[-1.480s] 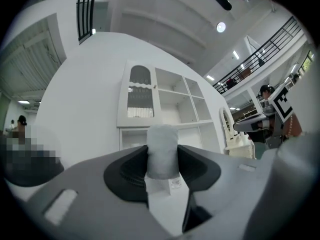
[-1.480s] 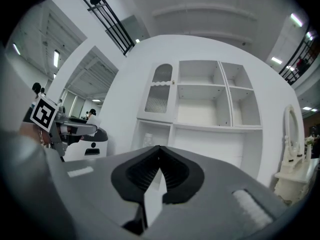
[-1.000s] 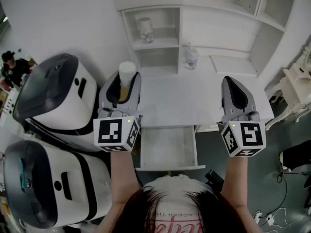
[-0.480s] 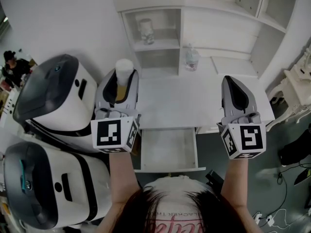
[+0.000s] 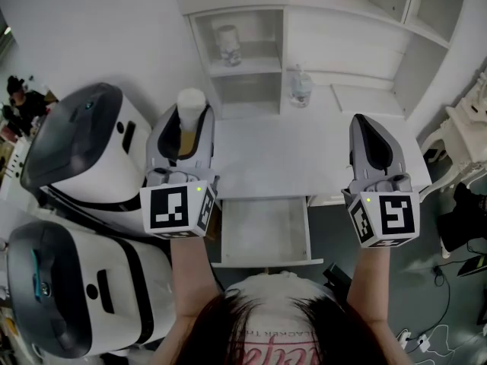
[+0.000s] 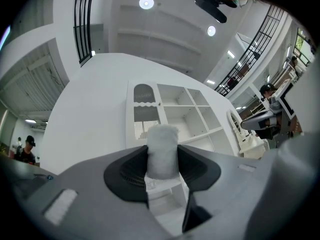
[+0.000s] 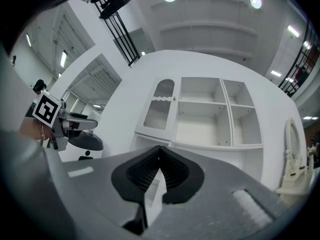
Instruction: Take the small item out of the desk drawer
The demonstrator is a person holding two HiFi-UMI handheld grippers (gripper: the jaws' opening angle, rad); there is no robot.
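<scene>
My left gripper (image 5: 188,128) is raised over the desk's left end and is shut on a small white-capped cylindrical item (image 5: 191,101). In the left gripper view the item (image 6: 161,143) stands upright between the two dark pads (image 6: 131,170), its pale fuzzy top poking above them. The desk drawer (image 5: 262,233) is pulled open below and looks bare inside. My right gripper (image 5: 368,131) hovers over the desk's right end with its jaws together and nothing in them; the right gripper view shows its pads (image 7: 172,173) meeting at the tip.
A white desk top (image 5: 289,158) backs onto a white shelf unit (image 5: 251,67) holding a jar (image 5: 227,44) and a clear bottle (image 5: 300,87). Two large white-and-black machines (image 5: 84,150) stand at the left. A white chair (image 5: 464,139) is at the right.
My left gripper has drifted slightly up and to the left, carrying the item with it. The right gripper has barely moved.
</scene>
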